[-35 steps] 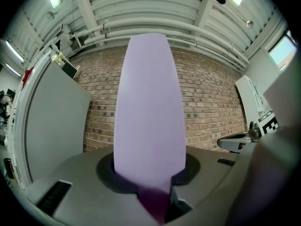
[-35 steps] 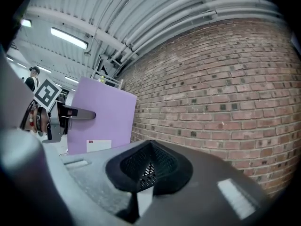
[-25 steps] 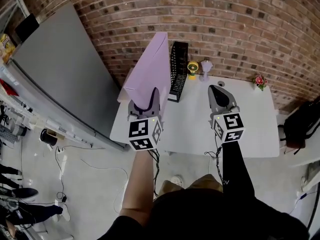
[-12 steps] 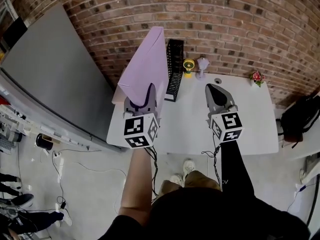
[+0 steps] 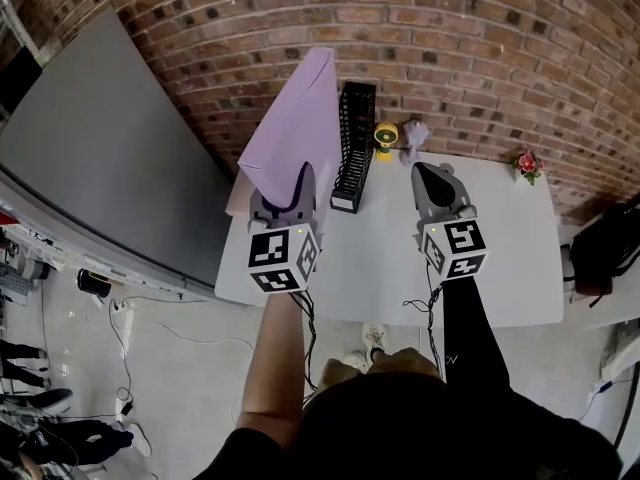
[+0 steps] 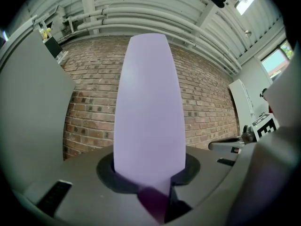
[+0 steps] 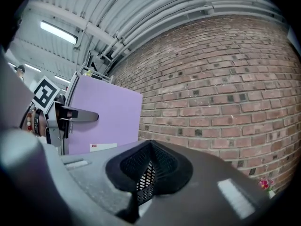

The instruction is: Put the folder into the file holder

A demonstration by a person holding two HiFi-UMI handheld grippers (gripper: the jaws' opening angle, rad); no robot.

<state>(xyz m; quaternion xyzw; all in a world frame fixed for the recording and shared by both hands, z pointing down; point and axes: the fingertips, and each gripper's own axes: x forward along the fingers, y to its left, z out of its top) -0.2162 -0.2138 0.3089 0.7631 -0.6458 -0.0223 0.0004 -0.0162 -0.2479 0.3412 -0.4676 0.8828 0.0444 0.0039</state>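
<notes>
A large lilac folder (image 5: 300, 128) stands upright, lifted over the table's left end, with my left gripper (image 5: 298, 183) shut on its lower edge. In the left gripper view the folder (image 6: 150, 102) rises straight out of the closed jaws and fills the middle. The black mesh file holder (image 5: 355, 148) stands on the white table (image 5: 500, 258) just right of the folder, its open side up. My right gripper (image 5: 432, 173) hovers right of the holder, apart from it, jaws together and holding nothing. The right gripper view shows the folder (image 7: 106, 121) at its left.
A small yellow object (image 5: 386, 136) and a pale figurine (image 5: 414, 136) stand by the brick wall behind the holder. A little flower (image 5: 527, 163) sits at the table's far right. A grey board (image 5: 110, 158) leans at the left, and a black bag (image 5: 610, 248) lies at the right.
The head view has shifted a little. Both grippers and the held folder keep about the same places beside the file holder.
</notes>
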